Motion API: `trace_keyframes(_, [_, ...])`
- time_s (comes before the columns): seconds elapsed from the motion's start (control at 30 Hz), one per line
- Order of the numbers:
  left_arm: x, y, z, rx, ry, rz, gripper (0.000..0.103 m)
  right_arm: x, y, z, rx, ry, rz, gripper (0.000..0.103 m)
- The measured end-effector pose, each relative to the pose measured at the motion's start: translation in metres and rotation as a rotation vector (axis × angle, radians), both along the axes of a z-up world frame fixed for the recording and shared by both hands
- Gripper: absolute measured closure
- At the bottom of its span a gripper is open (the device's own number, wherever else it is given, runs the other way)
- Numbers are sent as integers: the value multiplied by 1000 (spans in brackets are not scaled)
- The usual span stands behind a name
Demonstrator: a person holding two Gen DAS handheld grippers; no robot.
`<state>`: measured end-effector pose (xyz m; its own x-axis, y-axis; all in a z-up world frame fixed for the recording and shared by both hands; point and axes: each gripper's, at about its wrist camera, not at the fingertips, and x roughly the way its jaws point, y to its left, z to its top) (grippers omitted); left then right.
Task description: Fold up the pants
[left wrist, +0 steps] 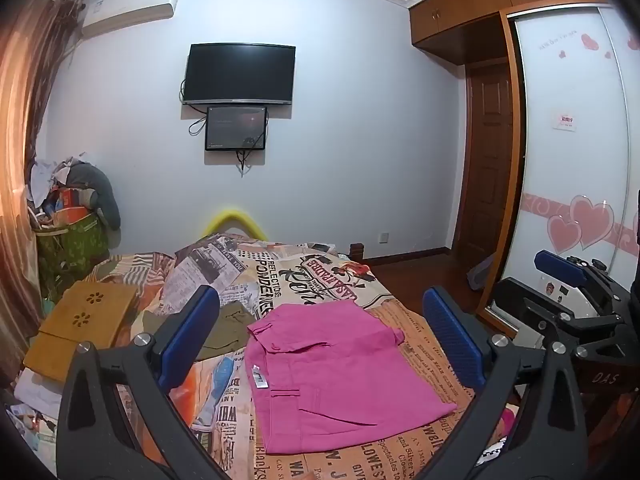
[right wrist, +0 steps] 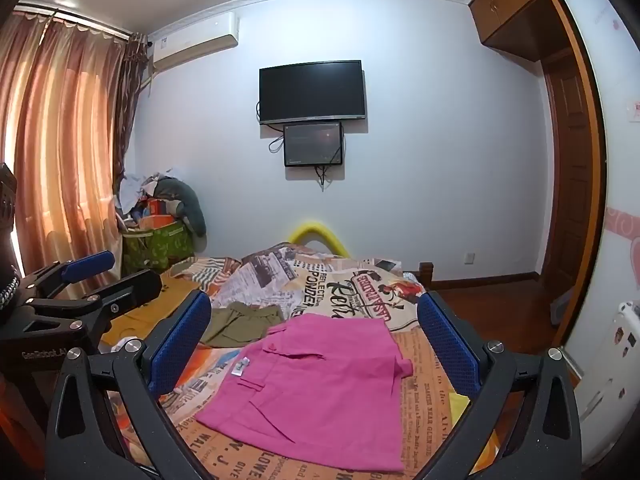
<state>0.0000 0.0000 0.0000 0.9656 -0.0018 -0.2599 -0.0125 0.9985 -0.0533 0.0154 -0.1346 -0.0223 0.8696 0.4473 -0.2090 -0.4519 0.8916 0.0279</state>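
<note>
Centrally, pink pants (left wrist: 344,376) — matte woven cloth, folded into a rough rectangle with a white label near the waistband — lie flat on the bed cover (left wrist: 404,468), a newsprint-patterned fabric in cream and orange. Olive garment (left wrist: 230,326): crumpled, just beyond the pants. Wooden board (left wrist: 82,326): flat, with flower-shaped cut-outs, on the bed's left side. Left gripper (left wrist: 320,312) — black frame, blue textured pads, fingers spread wide, holding nothing, above the pants. Right gripper (right wrist: 314,316): same build, likewise spread and empty. Black television (left wrist: 239,74): wall-mounted, glossy.
</note>
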Motion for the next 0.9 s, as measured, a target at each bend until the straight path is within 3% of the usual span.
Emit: trace_keyframes(0.9, [2,1,-3,-5,-3,-11,0,1,-3,1,13,11,-5,0])
